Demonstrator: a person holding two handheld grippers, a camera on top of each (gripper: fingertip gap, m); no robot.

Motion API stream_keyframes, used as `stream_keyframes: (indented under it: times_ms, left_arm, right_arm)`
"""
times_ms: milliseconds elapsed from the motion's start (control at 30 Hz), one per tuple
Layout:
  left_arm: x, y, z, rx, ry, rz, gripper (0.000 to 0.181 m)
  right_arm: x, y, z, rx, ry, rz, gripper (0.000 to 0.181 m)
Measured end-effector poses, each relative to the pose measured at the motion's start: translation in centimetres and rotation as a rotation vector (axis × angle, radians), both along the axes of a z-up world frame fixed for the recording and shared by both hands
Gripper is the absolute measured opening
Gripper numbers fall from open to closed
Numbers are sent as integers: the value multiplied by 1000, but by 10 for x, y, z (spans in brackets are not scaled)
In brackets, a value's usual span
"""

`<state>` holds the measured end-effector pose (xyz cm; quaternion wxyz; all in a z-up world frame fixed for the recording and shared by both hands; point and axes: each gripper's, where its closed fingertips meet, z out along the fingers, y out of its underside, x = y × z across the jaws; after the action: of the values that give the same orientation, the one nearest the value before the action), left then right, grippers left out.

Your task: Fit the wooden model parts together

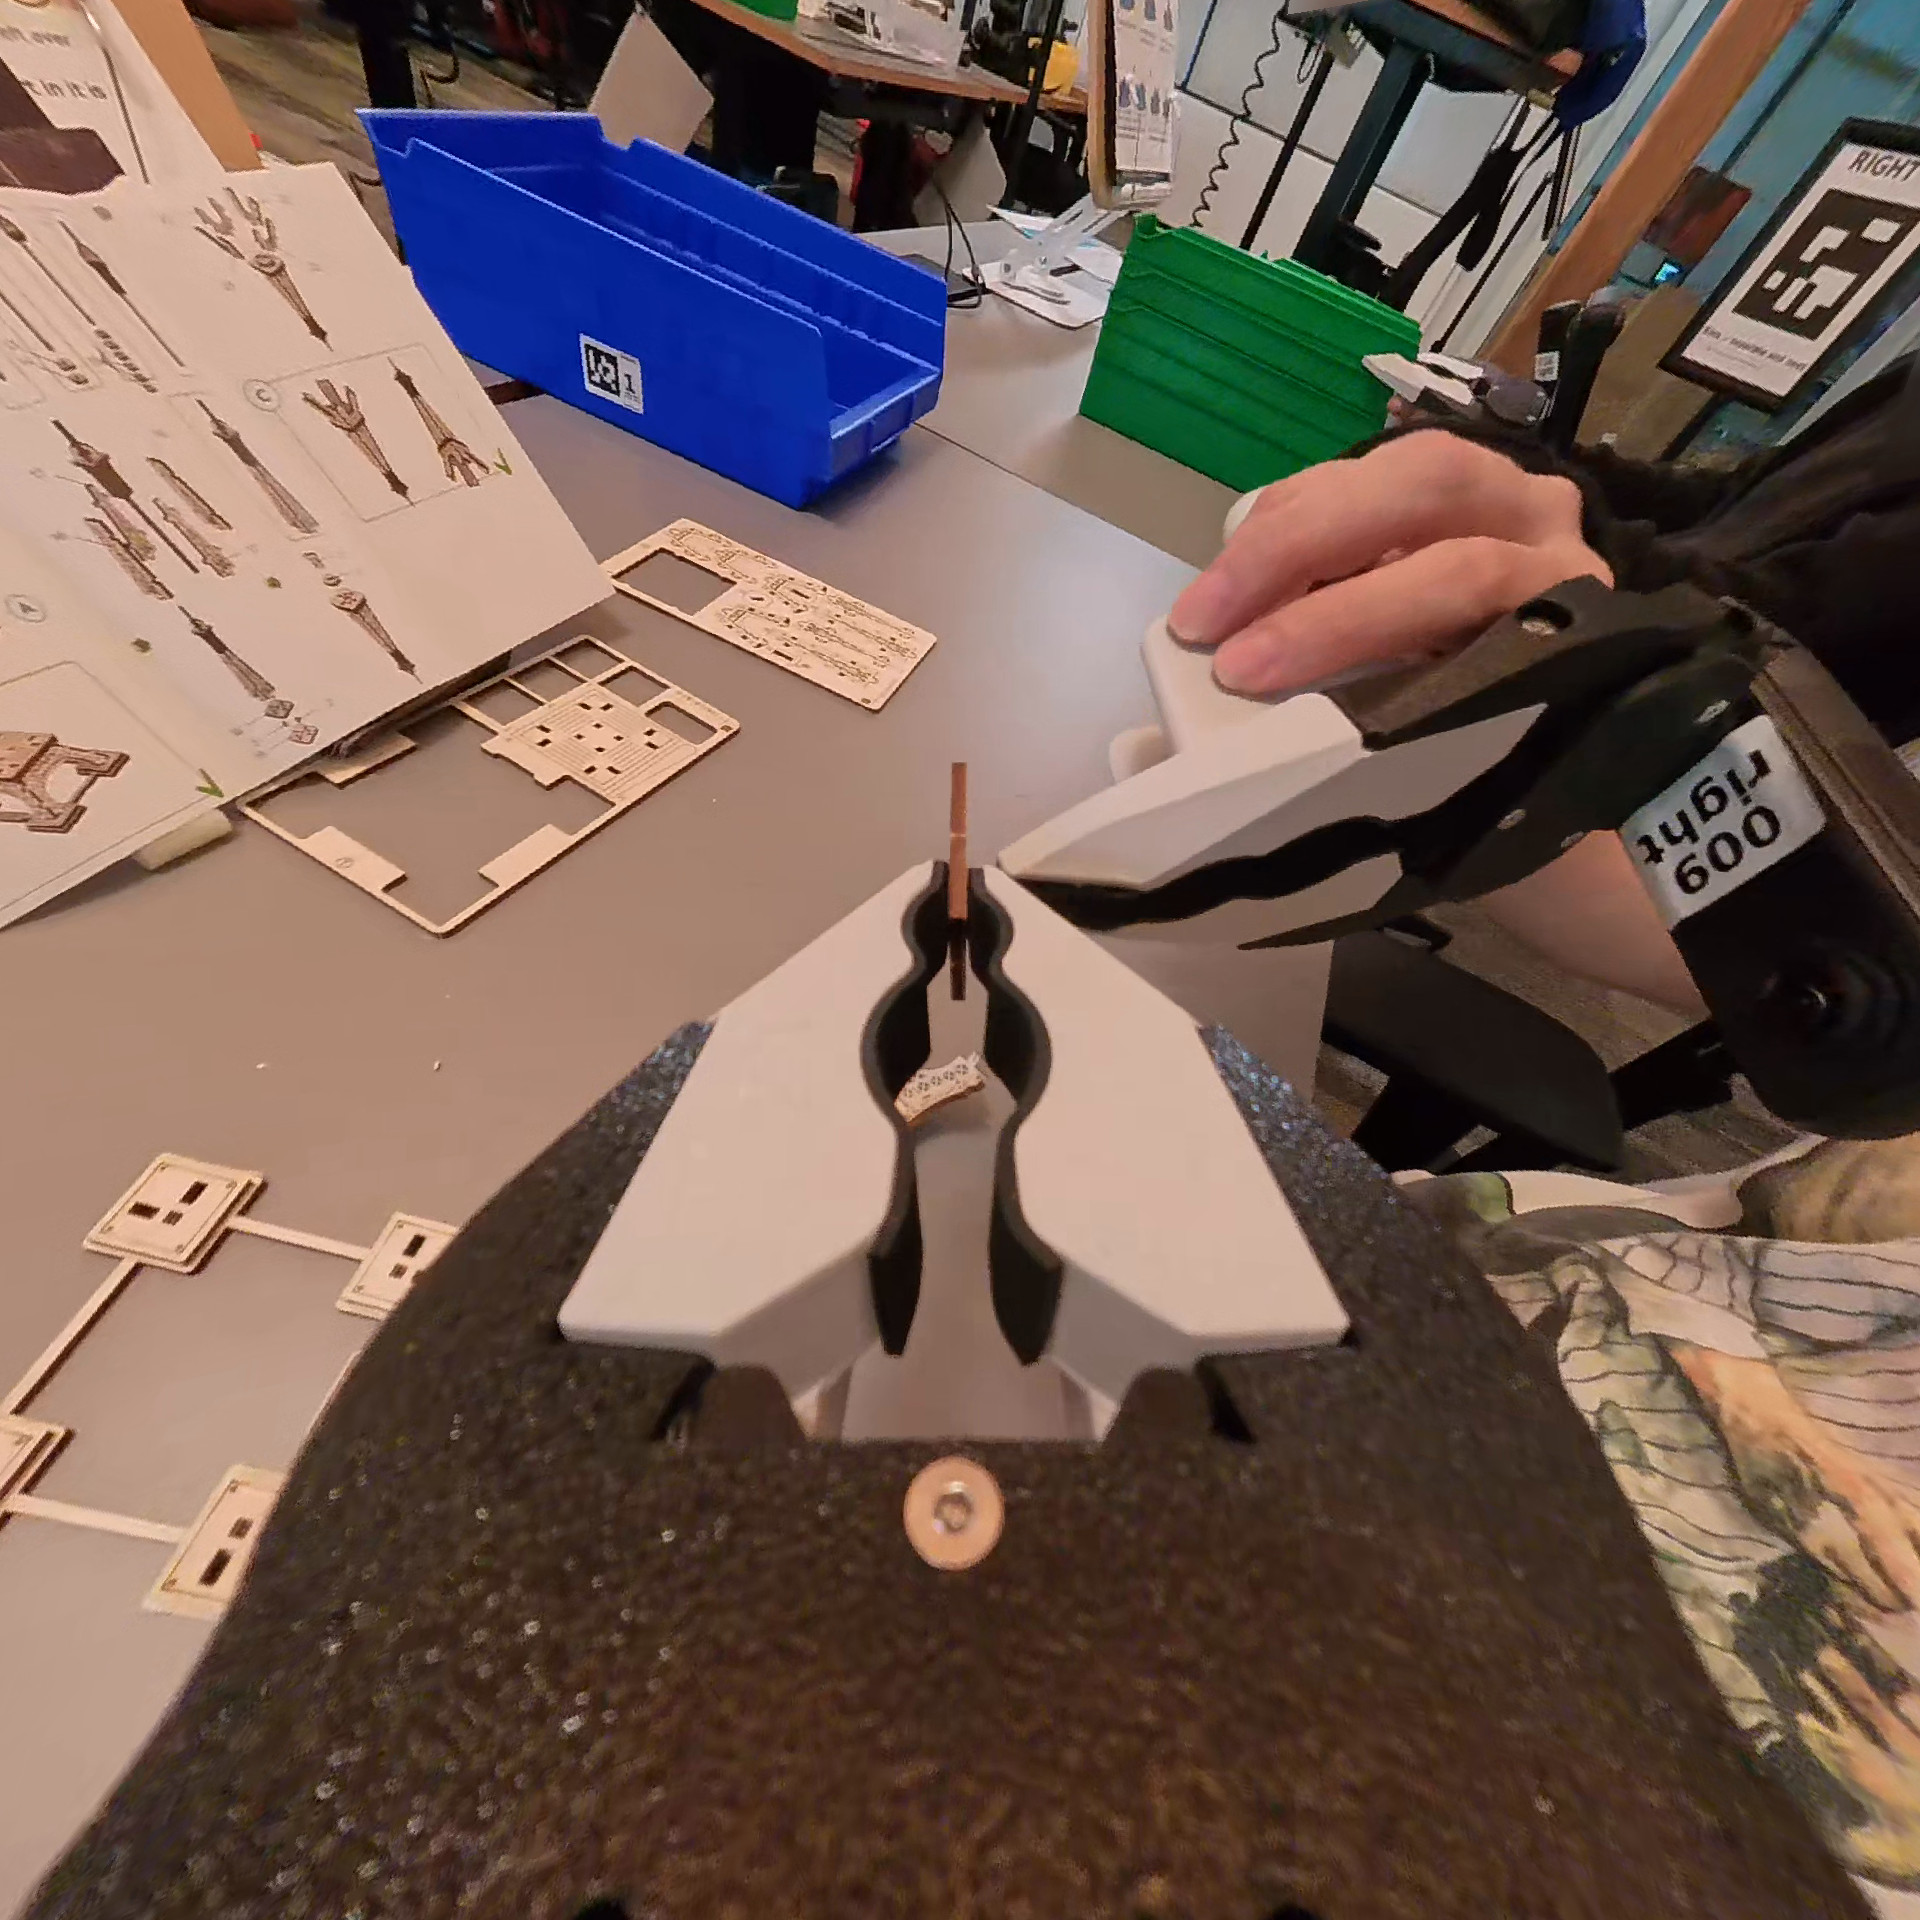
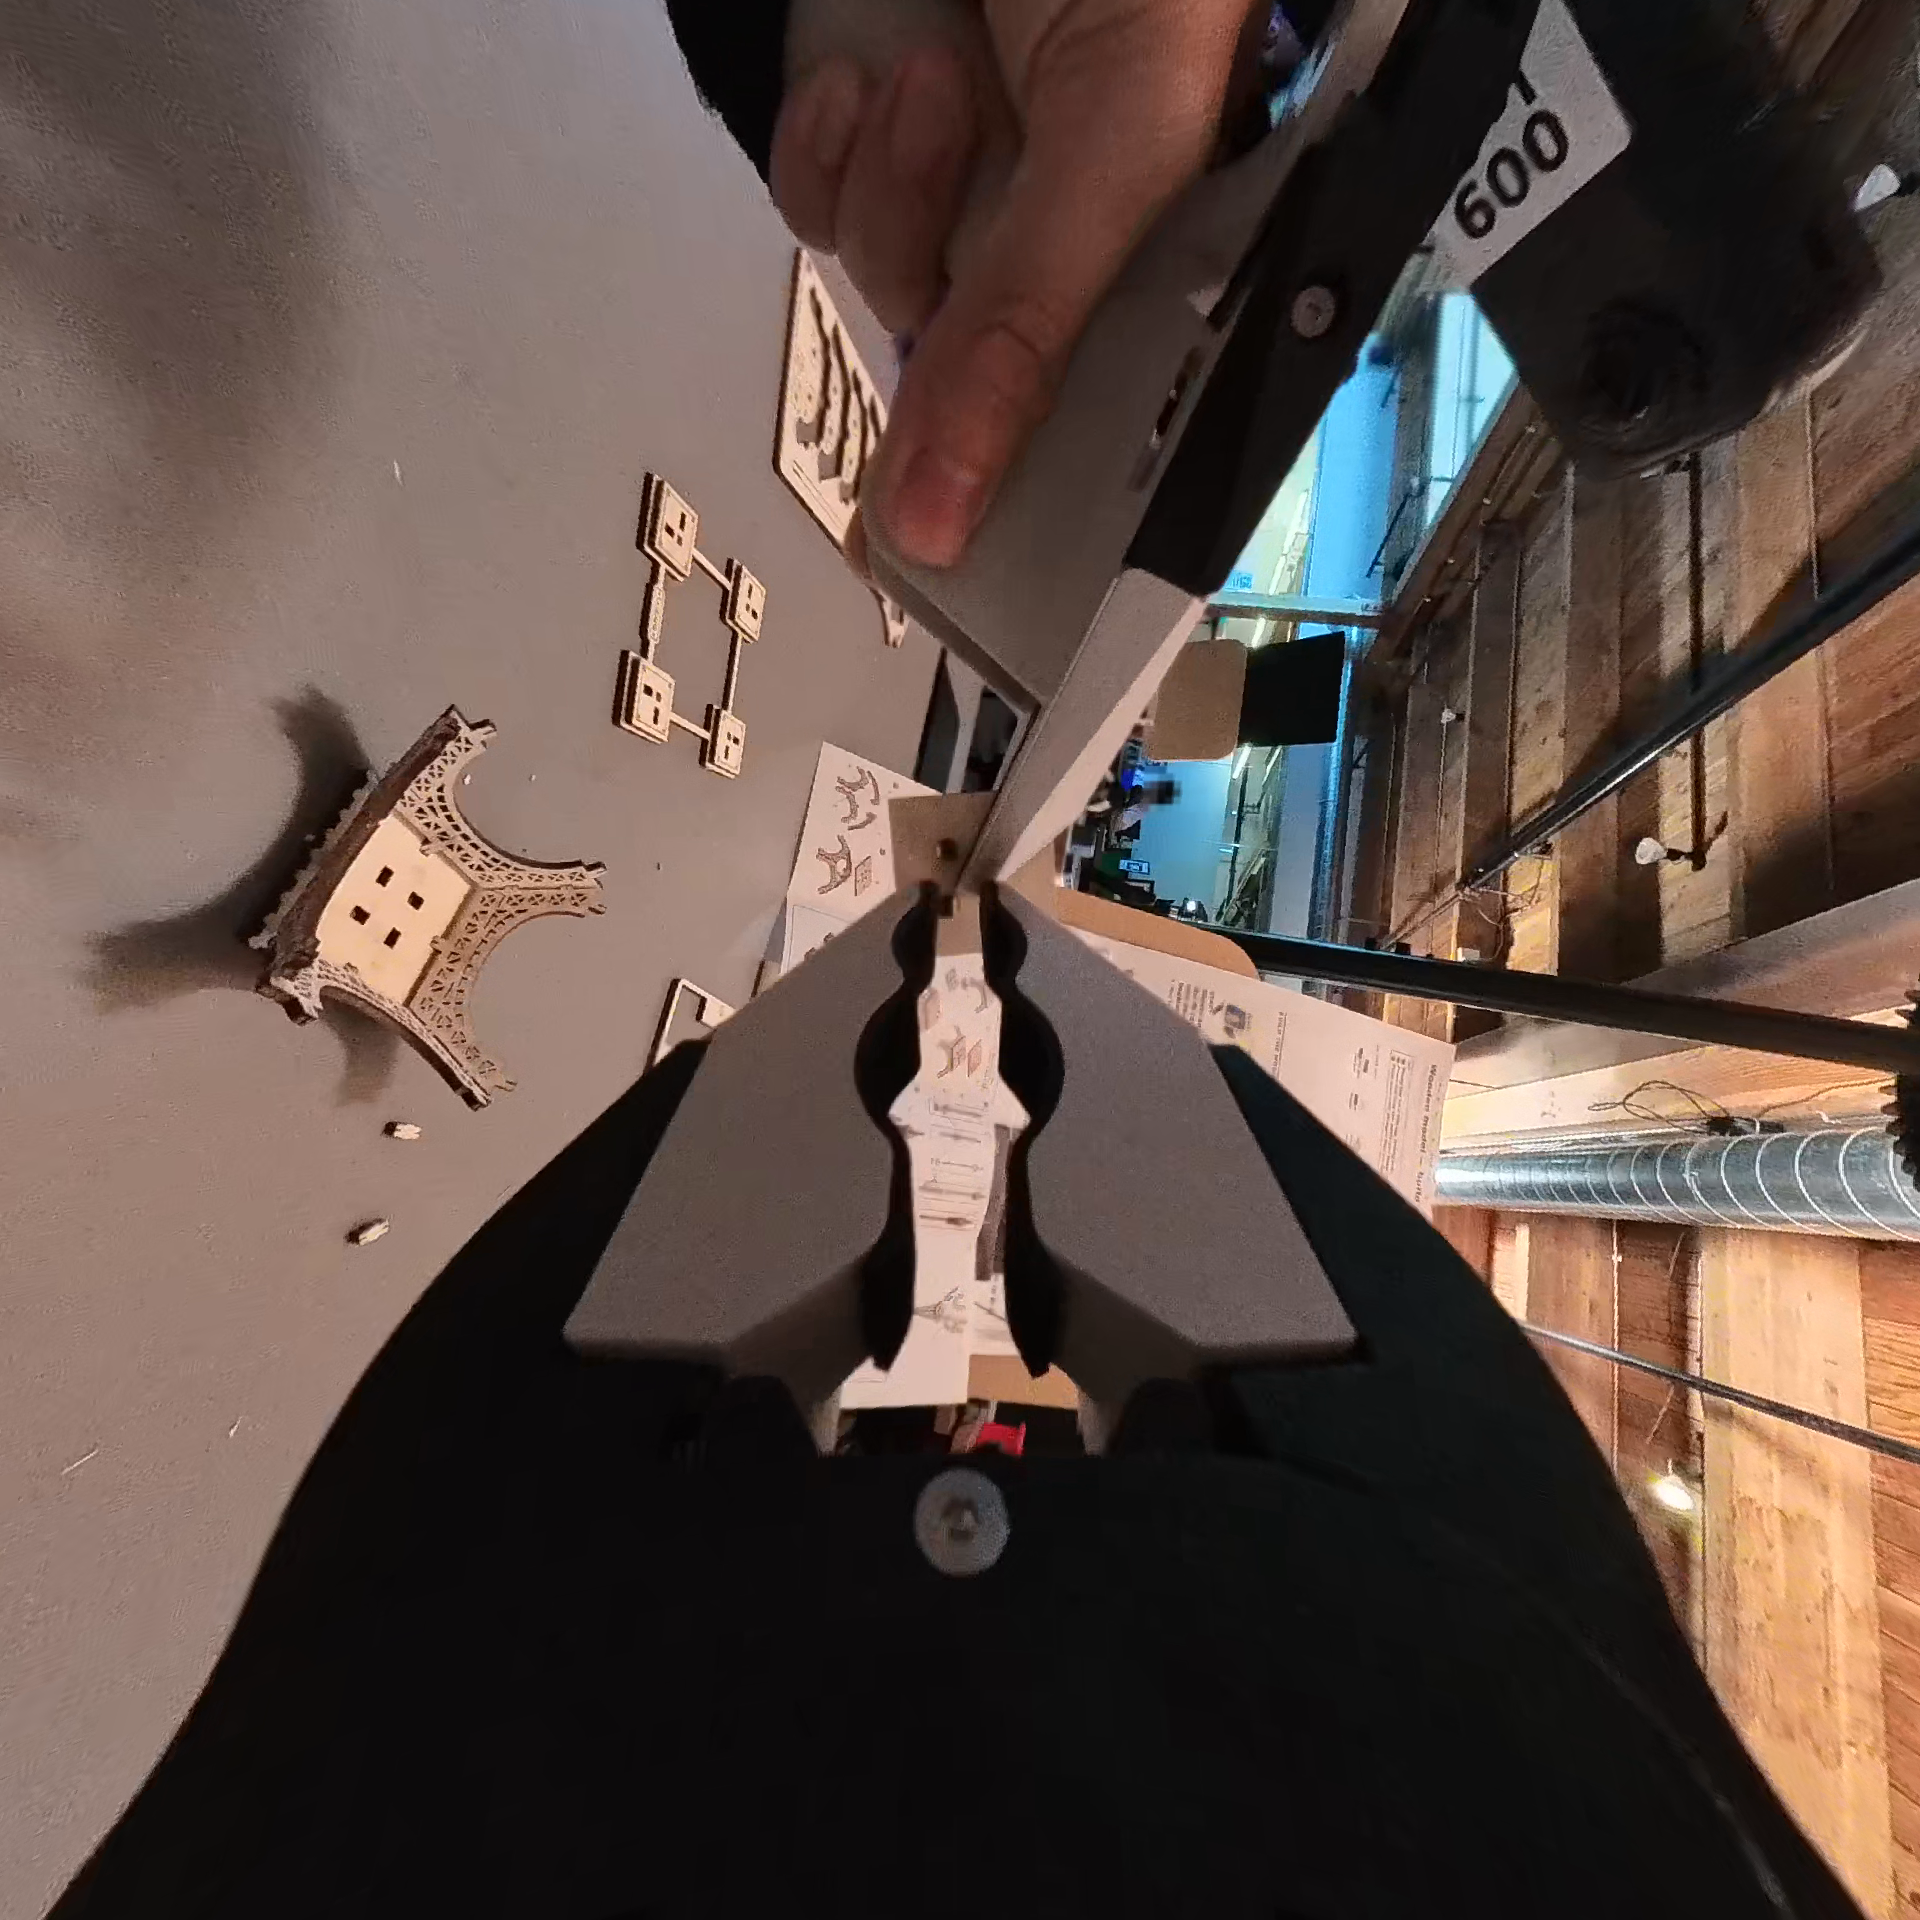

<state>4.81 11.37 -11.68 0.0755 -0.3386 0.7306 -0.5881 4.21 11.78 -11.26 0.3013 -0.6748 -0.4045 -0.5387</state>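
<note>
Left wrist view: left claw (image 1: 957, 894) pinches a thin part (image 1: 957, 842) edge-on; right claw (image 2: 958, 896), nearly closed, meets it at the tip. Keep the part square, press gently.

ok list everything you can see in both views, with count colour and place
thin wooden piece: 1, brown, upright, clamped at the left fingers' tips
tower base model: 1, pale wood, on the grey table
wooden part sheets: several, pale, flat on the table
instruction sheets: cream, propped far left
bins: 1 blue, 1 green, at the back
left gripper: grey fingers, shut
right gripper: grey fingers, slightly apart, tips near the left gripper's; whether it grips is unclear
hand: 1, on the right gripper
</note>
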Motion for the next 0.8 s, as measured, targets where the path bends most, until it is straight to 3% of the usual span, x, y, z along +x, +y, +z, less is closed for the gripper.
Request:
stream_keyframes:
  times_ms: [33, 167, 267, 333, 433, 600, 800]
  left_arm:
    - [0, 0, 1, -4, -2, 2, 1]
    - [0, 0, -4, 26, -2, -4, 1]
    - [-4, -5, -28, 160, 23, -31, 1]
    - [-7, -16, -17, 59, 35, -54, 1]
    - [4, -1, -11, 102, -16, 27, 1]
    - [2, 4, -4, 3, 23, 0, 1]
    - [-2, -1, -5, 26, 18, -19, 1]
  right_arm:
    - [0, 0, -2, -14, -1, -2, 1]
    - [0, -1, -5, -33, 26, -15, 0]
    - [8, -4, 23, 100, 82, -55, 0]
    - [7, -6, 28, 95, 154, -47, 0]
    - [4, -10, 15, 7, 130, -34, 0]
    - [-3, -8, -11, -53, 109, -15, 8]
    - [-3, 1, -7, -4, 96, -9, 9]
